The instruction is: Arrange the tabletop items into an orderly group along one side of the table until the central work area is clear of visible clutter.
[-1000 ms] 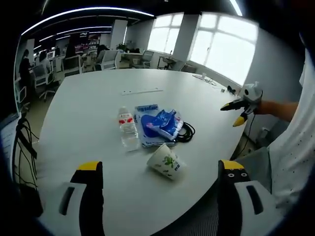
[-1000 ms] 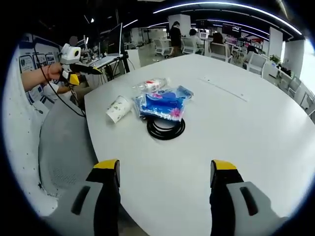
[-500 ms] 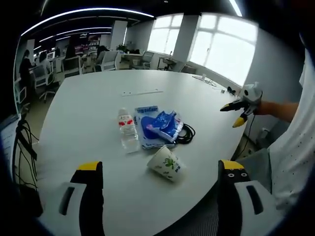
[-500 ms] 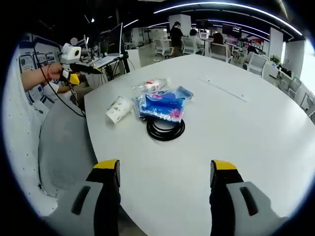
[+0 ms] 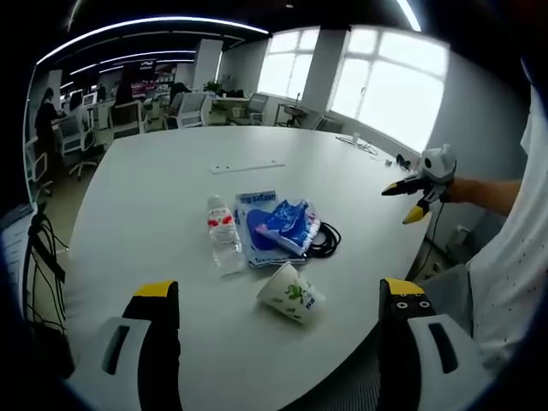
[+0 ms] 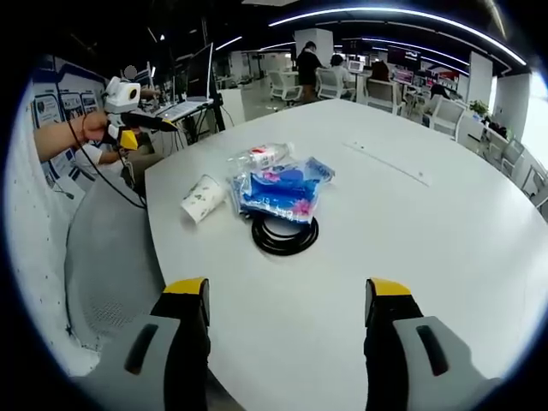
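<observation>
A cluster lies on the white table (image 5: 137,197). It holds a clear water bottle (image 5: 224,231) on its side, a blue plastic packet (image 5: 278,227), a black cable coil (image 5: 326,241) and a tipped paper cup (image 5: 289,294). My left gripper (image 5: 279,289) hangs open, short of the cup. The right gripper (image 5: 401,203) shows beyond the table's right edge, open and held by a hand. In the right gripper view the cup (image 6: 201,199), bottle (image 6: 261,156), packet (image 6: 281,190) and coil (image 6: 284,235) lie ahead of my open right gripper (image 6: 284,287). The left gripper (image 6: 145,128) is at the far left.
A thin white strip (image 5: 248,165) lies farther along the table, also in the right gripper view as the strip (image 6: 390,163). The curved table edge (image 6: 163,248) runs close to the cluster. Office chairs, desks and people stand beyond the table. A person's white sleeve (image 5: 514,257) is at the right.
Both views have shifted slightly with the hands; the cluster sits a little lower in the left gripper view. The items themselves have not moved, and both grippers stay open.
</observation>
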